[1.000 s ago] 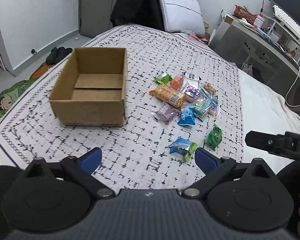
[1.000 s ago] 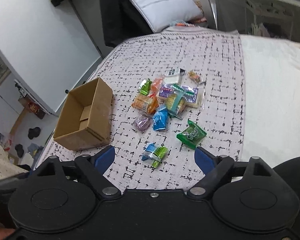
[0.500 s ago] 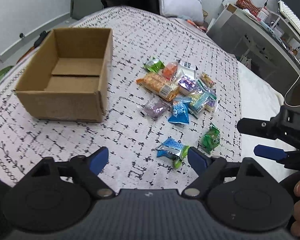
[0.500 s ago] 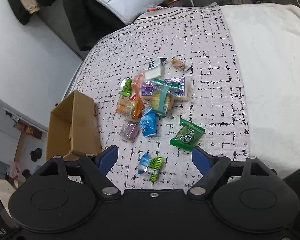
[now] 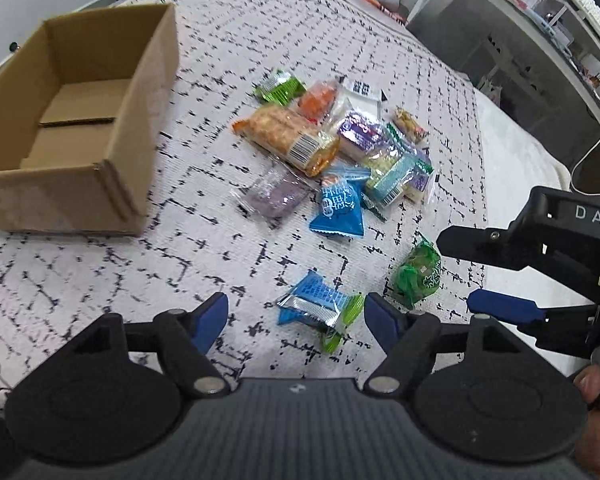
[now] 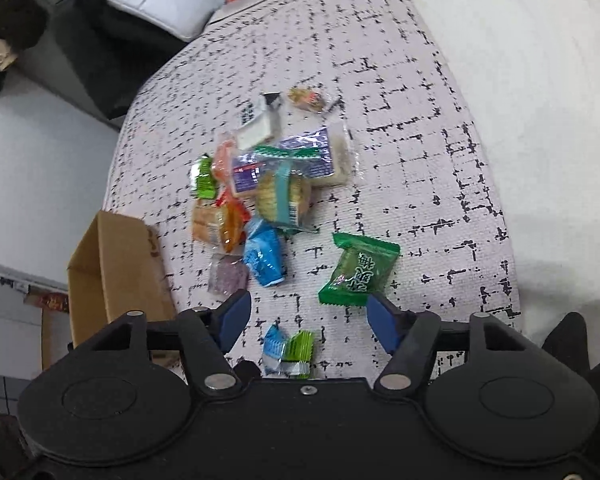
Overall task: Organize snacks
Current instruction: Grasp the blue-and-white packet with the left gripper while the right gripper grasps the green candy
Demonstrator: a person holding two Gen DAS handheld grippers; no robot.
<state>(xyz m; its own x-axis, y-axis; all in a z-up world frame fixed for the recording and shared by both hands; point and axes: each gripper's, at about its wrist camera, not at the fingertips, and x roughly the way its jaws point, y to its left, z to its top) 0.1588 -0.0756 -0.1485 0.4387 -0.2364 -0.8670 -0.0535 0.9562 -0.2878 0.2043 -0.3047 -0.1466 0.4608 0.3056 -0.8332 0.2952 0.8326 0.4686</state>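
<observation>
Left wrist view: my left hand-held gripper point(image 5: 296, 316), spread wide and empty, frames the blue-green packet point(image 5: 318, 310), nearest me. I should lower straight and pinch its middle. Right of it, my right hand-held gripper point(image 6: 309, 316), also spread, nears the green packet point(image 6: 358, 270); beyond, left of the pile, waits the cardboard box point(image 5: 136, 96).

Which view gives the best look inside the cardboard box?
The left wrist view: the cardboard box shows its open top, inner walls and bare floor flaps, with no snack inside. In the right wrist view the box sits at the left edge, seen from outside, partly hidden behind the right gripper; its interior is not visible.
</observation>
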